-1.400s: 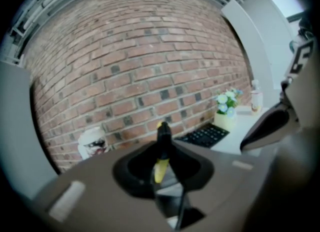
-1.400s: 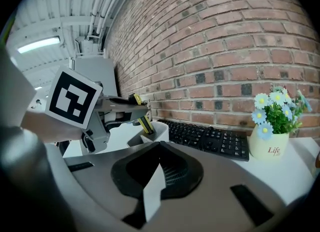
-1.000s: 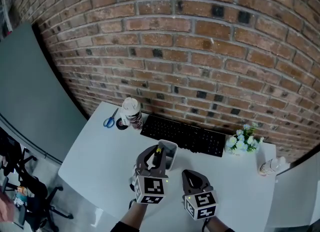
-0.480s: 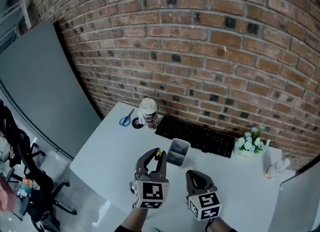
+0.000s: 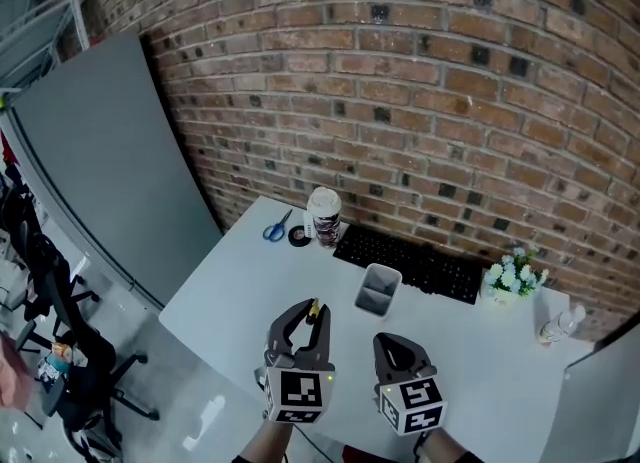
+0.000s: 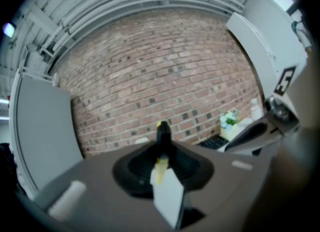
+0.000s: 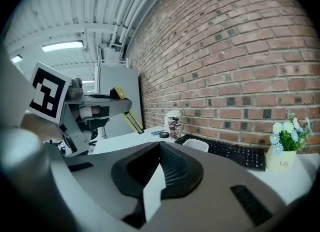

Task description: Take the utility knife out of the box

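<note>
As left gripper (image 5: 310, 313) clamps it, utility knife (image 6: 163, 133) half-hidden

- A red brick wall (image 5: 450, 101) faces me behind my white table (image 5: 250, 291).
- A grey partition panel (image 5: 110, 151) stands to my left.
- Black office chairs (image 5: 90, 381) sit on the glossy pale floor (image 5: 190, 421).
- A strip light (image 7: 62, 46) glows on the ribbed ceiling (image 7: 115, 0).

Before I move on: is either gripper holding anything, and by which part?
The left gripper is shut on the utility knife at mid-body, both ends sticking out. The right gripper is shut and empty.
</note>
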